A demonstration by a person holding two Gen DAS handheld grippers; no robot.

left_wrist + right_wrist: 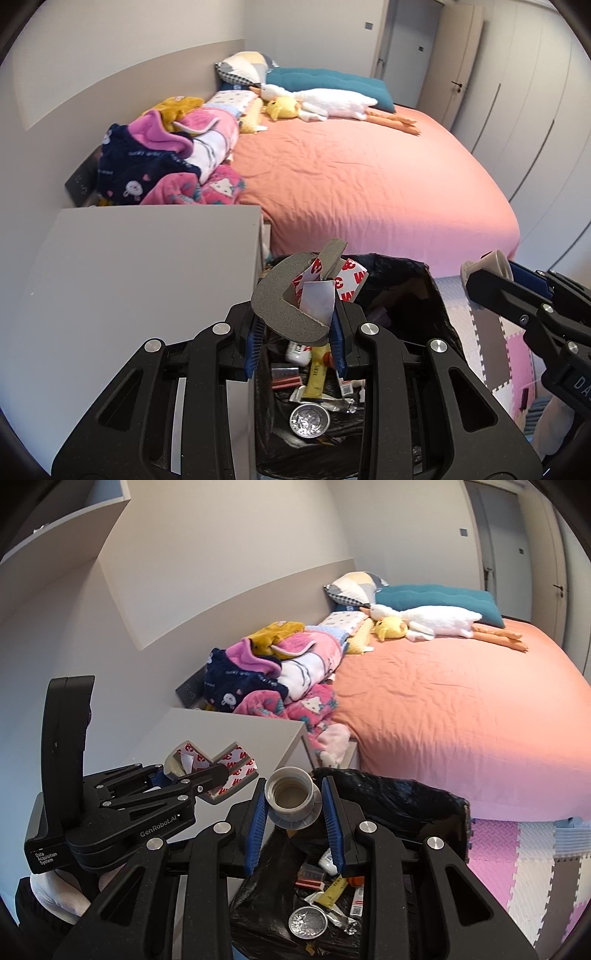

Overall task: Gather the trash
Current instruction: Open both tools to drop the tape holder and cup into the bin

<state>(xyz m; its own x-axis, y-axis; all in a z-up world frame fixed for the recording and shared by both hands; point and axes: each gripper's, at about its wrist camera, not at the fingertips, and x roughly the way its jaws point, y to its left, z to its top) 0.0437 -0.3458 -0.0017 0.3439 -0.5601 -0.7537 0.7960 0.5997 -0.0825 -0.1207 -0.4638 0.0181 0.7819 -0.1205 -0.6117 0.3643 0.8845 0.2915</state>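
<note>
Grey foam tape strip [284, 306] with red-lettered backing, being pinched in the closed left hand-held gripper [297, 345] over the black-lined trash bin [436, 295]; white plastic cap [291, 797] being clamped by the right hand-held gripper [293, 829], bin at 6 o'clock; bed [369, 177] at 12 o'clock

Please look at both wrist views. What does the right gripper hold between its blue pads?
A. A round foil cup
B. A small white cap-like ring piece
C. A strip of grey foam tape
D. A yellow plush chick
B. In the right wrist view the right gripper is shut on the white ring piece, above the black trash bag; the grey foam tape is in the left gripper.
</note>
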